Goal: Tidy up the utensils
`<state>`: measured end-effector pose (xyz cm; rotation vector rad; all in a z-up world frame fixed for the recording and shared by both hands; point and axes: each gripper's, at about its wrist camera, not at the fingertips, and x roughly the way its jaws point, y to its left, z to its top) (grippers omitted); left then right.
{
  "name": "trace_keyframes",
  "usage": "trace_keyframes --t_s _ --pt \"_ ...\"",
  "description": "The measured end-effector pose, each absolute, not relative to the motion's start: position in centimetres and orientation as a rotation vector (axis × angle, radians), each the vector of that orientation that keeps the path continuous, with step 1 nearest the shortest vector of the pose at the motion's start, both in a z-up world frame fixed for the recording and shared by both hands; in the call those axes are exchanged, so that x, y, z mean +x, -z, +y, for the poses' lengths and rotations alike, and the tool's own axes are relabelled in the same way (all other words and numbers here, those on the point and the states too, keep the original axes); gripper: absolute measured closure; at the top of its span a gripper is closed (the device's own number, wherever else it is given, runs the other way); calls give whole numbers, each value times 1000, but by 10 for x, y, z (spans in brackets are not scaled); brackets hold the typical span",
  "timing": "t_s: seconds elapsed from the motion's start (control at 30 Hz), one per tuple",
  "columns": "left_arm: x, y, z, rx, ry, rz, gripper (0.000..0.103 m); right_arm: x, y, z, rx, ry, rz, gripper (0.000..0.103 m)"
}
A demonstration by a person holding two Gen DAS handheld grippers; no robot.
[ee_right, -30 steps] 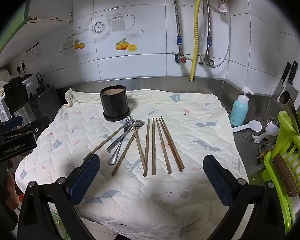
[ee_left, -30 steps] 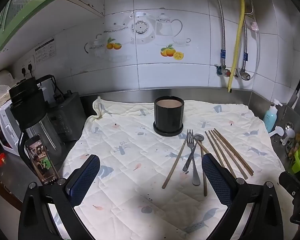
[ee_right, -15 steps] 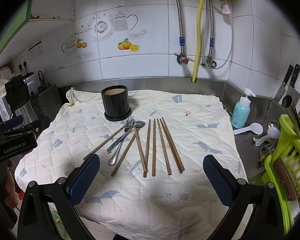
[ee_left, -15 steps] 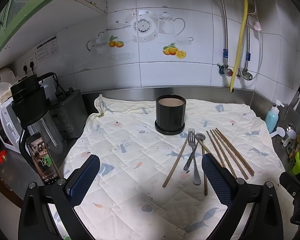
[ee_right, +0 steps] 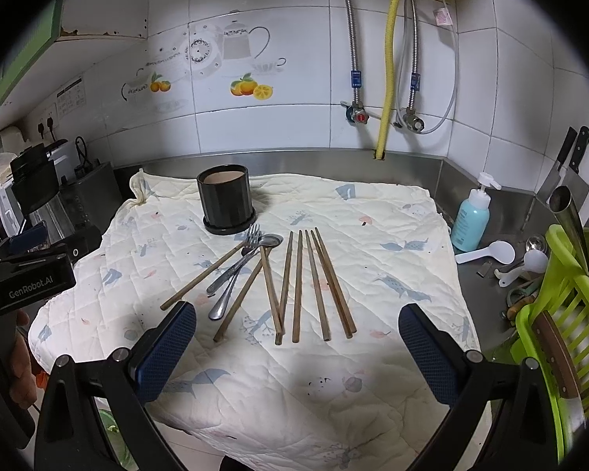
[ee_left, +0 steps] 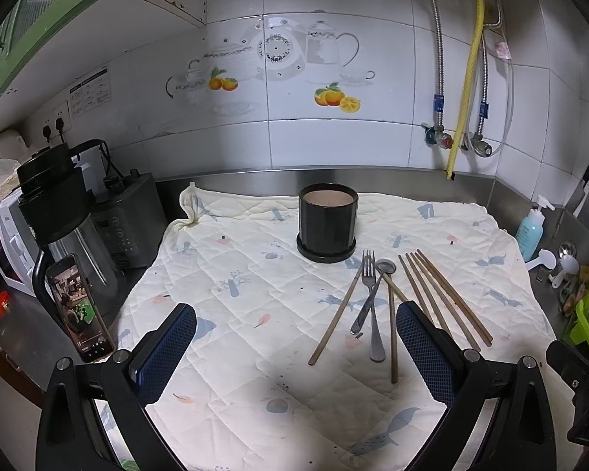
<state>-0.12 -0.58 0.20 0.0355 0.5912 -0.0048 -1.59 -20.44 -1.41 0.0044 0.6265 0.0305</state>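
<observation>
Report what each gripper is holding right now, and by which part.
Nothing is held. The left gripper and right gripper both have their jaws wide open above the cloth; the chopsticks lie untouched.

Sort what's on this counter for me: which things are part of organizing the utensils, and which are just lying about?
Part of the job:
- chopsticks
- fork
- spoon
- black holder

Lying about:
- soap bottle
- white scoops
- green dish rack
- knives on the wall
- phone
- kettle
</observation>
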Motion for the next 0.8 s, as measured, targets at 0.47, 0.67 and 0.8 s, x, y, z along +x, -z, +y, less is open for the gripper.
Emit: trace_keyframes --t_s 0.47,0.67,0.8 --pt "5 -6 1 39 -1 580 0 -11 15 -206 17 -41 622 0" --pt "1 -7 2 34 -5 572 0 -10 14 -205 7 -48 621 0" --pt "1 -7 -1 34 2 572 0 -11 15 -205 5 -45 621 0"
